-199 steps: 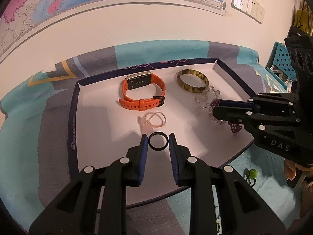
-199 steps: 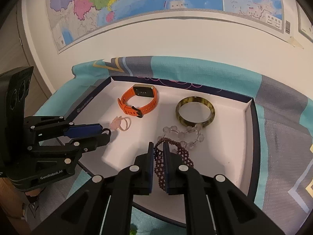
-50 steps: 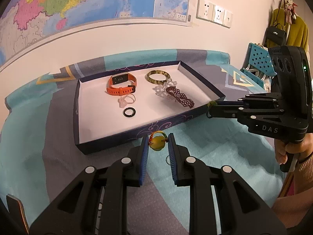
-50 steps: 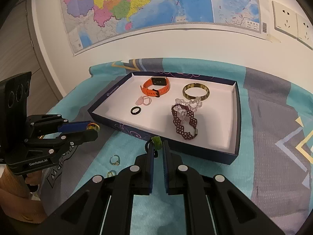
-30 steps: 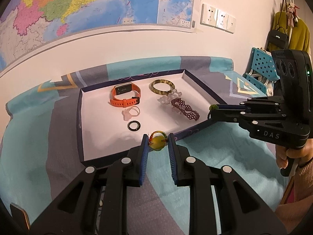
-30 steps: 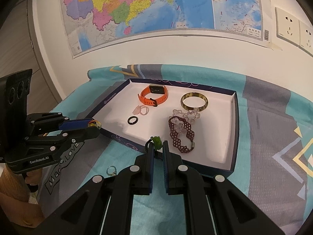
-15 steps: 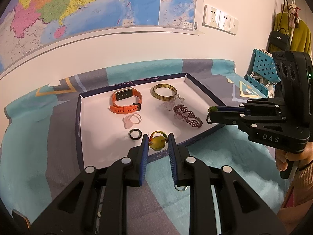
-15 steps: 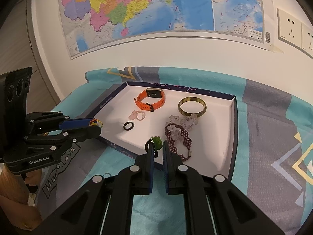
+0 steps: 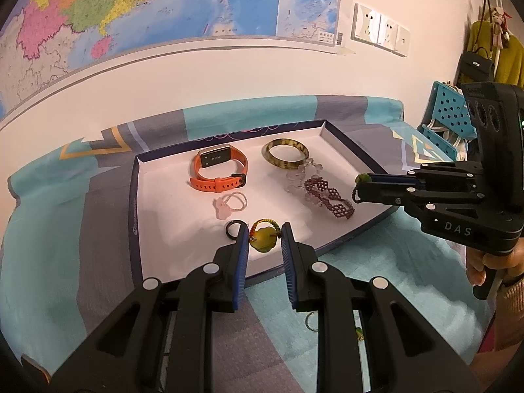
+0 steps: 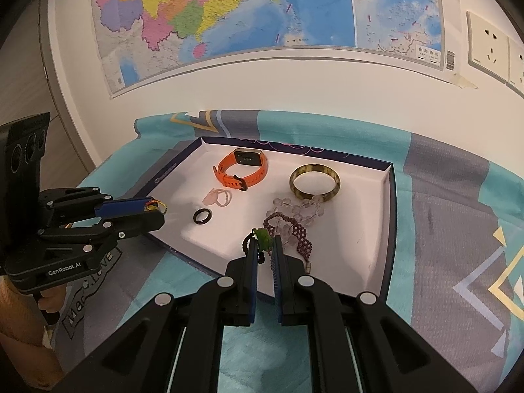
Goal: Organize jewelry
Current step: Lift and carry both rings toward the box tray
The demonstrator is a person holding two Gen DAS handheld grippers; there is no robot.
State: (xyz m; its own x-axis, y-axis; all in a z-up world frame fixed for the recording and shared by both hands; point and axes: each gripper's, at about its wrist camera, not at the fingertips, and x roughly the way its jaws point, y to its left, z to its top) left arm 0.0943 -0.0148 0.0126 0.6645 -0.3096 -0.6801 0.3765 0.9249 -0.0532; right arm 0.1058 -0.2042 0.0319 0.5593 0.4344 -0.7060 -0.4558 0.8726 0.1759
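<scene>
**Both grippers loaded above the tray's near edge**

The left gripper [image 9: 264, 240] pinches a yellow charm [image 9: 262, 241] on a multicoloured cord, low centre of the left wrist view, over the near part of the tray [image 9: 136, 196]. The right gripper [image 10: 263, 248] is pressed nearly together on a green charm [image 10: 264, 238] with a dark cord, low centre of the right wrist view, also over the tray's near edge.

Tray contents, on its white floor:
- orange watch [image 9: 218, 170], upper centre;
- amber bangle [image 9: 287, 156], to its right;
- clear bead bracelet [image 9: 299, 177], touching the bangle's near side;
- maroon woven bracelet [image 9: 329, 198], overlapping the clear beads;
- pink ring [image 9: 229, 203], below the watch;
- black ring [image 9: 233, 229], just left of the left gripper's tips.

The tray rests on a teal and grey patterned cloth [image 9: 49, 229]. A small metal ring [image 9: 311, 321] lies on the cloth, partly hidden behind the left gripper's right finger.

Behind the cloth stands a white wall with a coloured map [image 10: 229, 9] at top and sockets [image 9: 380, 34] at upper right. A yellow garment [image 9: 504, 62] and black bag [image 9: 476, 65] hang at far right, above a blue perforated crate [image 9: 448, 111].
</scene>
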